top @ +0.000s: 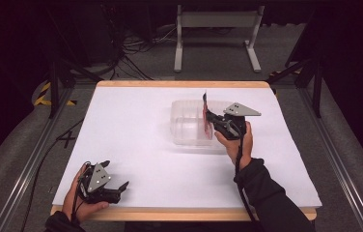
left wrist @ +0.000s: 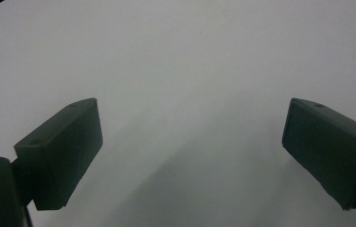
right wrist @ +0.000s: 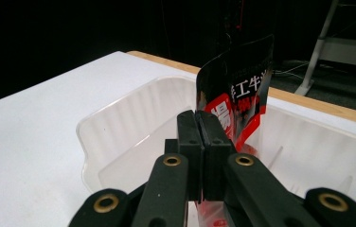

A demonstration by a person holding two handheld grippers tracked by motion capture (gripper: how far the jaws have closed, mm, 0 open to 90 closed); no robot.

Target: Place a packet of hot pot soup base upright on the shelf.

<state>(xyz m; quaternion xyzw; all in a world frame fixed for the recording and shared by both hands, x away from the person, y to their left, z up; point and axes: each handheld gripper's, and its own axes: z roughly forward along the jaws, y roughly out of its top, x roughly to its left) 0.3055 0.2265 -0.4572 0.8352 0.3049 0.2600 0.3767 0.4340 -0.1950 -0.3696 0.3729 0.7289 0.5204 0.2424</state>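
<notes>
A clear plastic tub sits on the white table, right of centre. My right gripper is shut on a black and red snack packet, which stands upright on edge over the tub. In the right gripper view the two jaws press together on the packet, with the tub's ribbed wall below and around them. My left gripper rests near the table's front left corner, jaws wide apart. In the left gripper view its fingers frame bare white tabletop.
The table's wooden edge runs along the far side. Beyond it stand a white metal frame and loose cables on the dark floor. Metal rails flank the table.
</notes>
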